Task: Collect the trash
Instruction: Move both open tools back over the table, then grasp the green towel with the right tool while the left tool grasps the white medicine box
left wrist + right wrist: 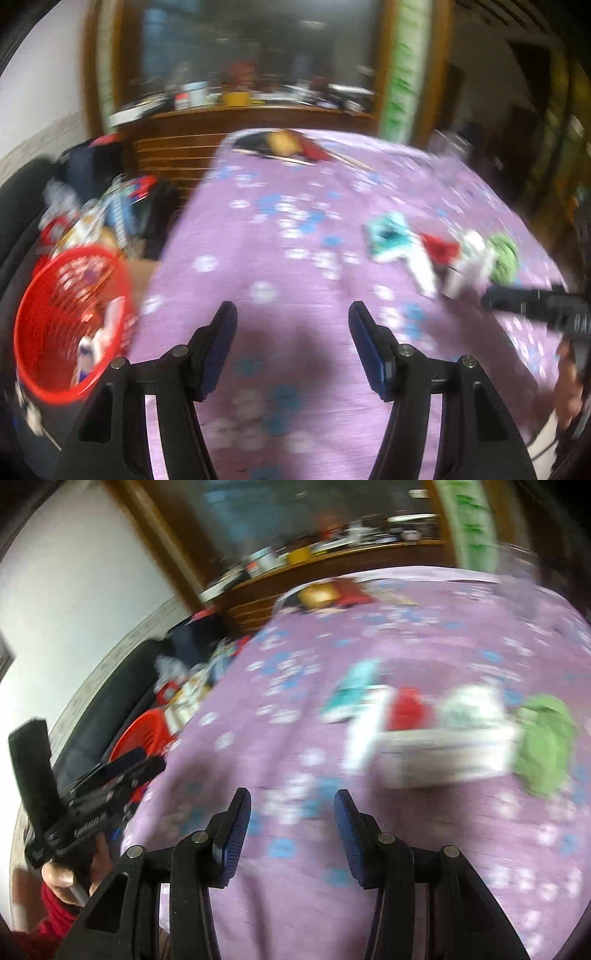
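Both views are motion-blurred. A red mesh bin (70, 325) stands off the table's left edge with white wrappers inside; it also shows in the right wrist view (136, 734). Trash lies in a row on the purple tablecloth (295, 258): a teal wrapper (388, 232), a red scrap (439, 247), white packaging (469, 266) and a green crumpled wad (504, 254). In the right wrist view they show as teal wrapper (351, 690), red scrap (410, 705), white box (443, 753), green wad (543, 746). My left gripper (291, 314) is open and empty. My right gripper (291, 805) is open and empty, just short of the white box.
A yellow and red clutter (291, 146) lies at the table's far end. A wooden counter (240, 118) with many items stands behind. A dark sofa (110, 701) piled with packets is to the left of the table.
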The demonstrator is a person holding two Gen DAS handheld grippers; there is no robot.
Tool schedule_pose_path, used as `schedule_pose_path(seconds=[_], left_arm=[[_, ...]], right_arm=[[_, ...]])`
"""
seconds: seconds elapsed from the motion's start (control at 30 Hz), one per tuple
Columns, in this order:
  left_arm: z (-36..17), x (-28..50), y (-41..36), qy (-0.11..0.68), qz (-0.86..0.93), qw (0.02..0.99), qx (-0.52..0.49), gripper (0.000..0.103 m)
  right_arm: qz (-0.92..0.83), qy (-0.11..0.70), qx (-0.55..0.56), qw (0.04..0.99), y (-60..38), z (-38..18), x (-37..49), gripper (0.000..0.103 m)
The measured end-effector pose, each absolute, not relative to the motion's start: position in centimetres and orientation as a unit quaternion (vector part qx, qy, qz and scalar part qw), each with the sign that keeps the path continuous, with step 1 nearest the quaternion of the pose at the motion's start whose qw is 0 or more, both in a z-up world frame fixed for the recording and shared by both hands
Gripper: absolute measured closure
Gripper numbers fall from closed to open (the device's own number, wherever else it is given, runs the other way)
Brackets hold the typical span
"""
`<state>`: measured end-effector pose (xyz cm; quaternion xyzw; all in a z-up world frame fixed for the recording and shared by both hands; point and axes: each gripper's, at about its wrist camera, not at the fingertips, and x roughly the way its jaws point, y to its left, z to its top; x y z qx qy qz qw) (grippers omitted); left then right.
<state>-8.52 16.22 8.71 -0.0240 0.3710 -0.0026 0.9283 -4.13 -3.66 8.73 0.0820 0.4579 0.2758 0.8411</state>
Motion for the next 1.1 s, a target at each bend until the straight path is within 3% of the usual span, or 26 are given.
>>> schedule_pose_path(seconds=[0.17,0.3,0.57,0.7,0.77,0.93,1.1], left_arm=[[9.1,-7.0,9.2,0.370,-0.078,0.925,0.047,0.040],[9.0,-5.8,4.8,0.373,-0.126,0.915,0.089,0.040],[8.9,-4.2,0.1,0.370,-0.180,0.898,0.159,0.032],[8.6,-3.5,-1.1,0.369,-0.191,0.891,0.183,0.032],[8.5,-3.2,-1.3,0.369,-0.194,0.890,0.186,0.031],[7.7,-1.3,-2.8,0.382,-0.208,0.879,0.195,0.030],[7.1,0.9,-4.4,0.383,-0.224,0.871,0.210,0.030]], right_arm=[[0.198,0.430,0.126,0.872,-11.7,10.5,-3.5,0.050],[0.117,0.419,0.147,0.889,-16.3,11.0,-2.4,0.035],[0.103,0.468,0.243,0.843,-20.3,6.6,3.1,0.035],[0.100,0.479,0.226,0.842,-19.0,5.1,4.3,0.034],[0.091,0.477,0.222,0.845,-19.0,4.6,4.3,0.036],[0.104,0.468,0.226,0.848,-20.0,3.7,4.4,0.055],[0.142,0.397,0.252,0.871,-21.7,4.7,3.4,0.059]])
